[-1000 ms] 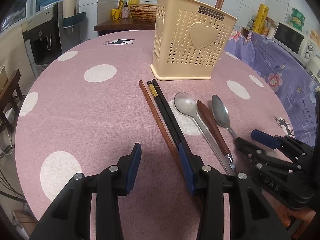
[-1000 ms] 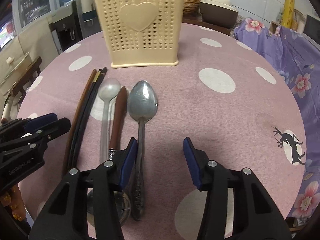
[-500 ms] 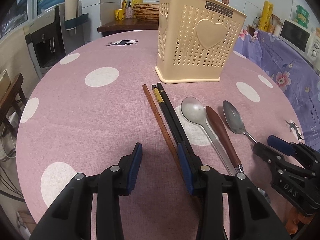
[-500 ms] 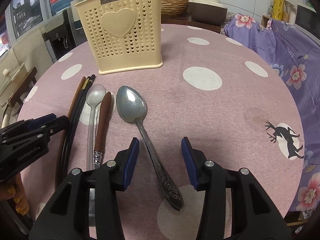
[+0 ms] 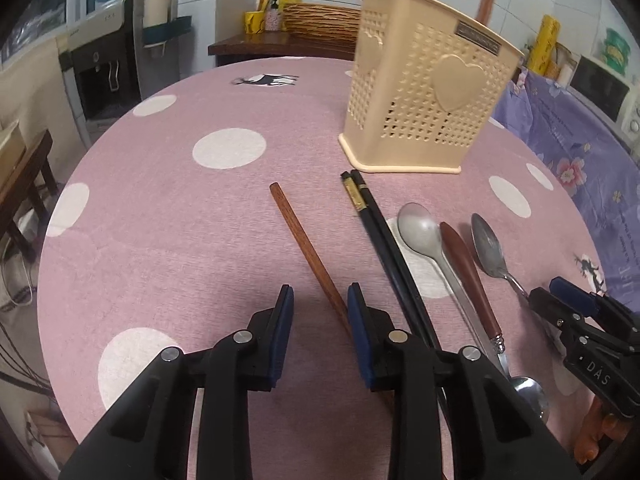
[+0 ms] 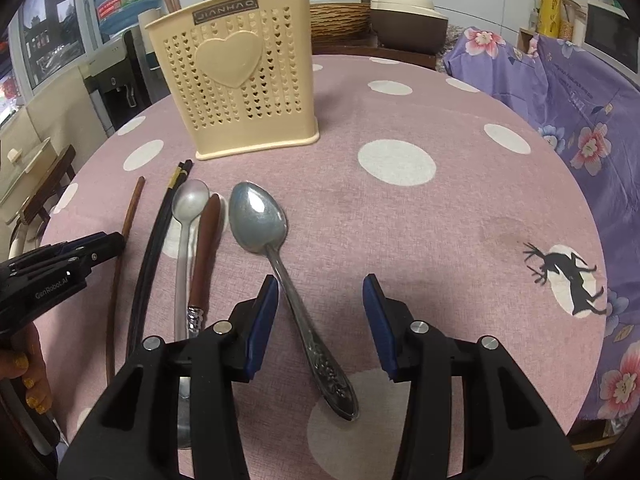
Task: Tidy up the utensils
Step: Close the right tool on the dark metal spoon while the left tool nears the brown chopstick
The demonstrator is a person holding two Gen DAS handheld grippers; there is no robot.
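Observation:
A cream utensil holder (image 5: 424, 96) with wooden chopsticks in it stands on the pink dotted table (image 5: 168, 240); it also shows in the right wrist view (image 6: 240, 88). In front lie a brown wooden chopstick (image 5: 308, 254), a pair of black chopsticks (image 5: 384, 236), a long steel spoon (image 5: 418, 228), a brown-handled utensil (image 5: 468, 268) and an ornate steel spoon (image 6: 260, 218). My left gripper (image 5: 320, 312) is open, its jaws astride the brown chopstick's near end. My right gripper (image 6: 320, 312) is open, its jaws astride the ornate spoon's handle.
A purple floral cloth (image 6: 580, 112) covers furniture at the right. A water dispenser (image 5: 108, 60) and a side table with a wicker basket (image 5: 320, 20) stand behind the table. A small wooden table (image 5: 20, 168) is at the left.
The brown chopstick has slid left, apart from the black pair, and now lies between my left jaws. The ornate spoon's handle has swung right, between my right jaws.

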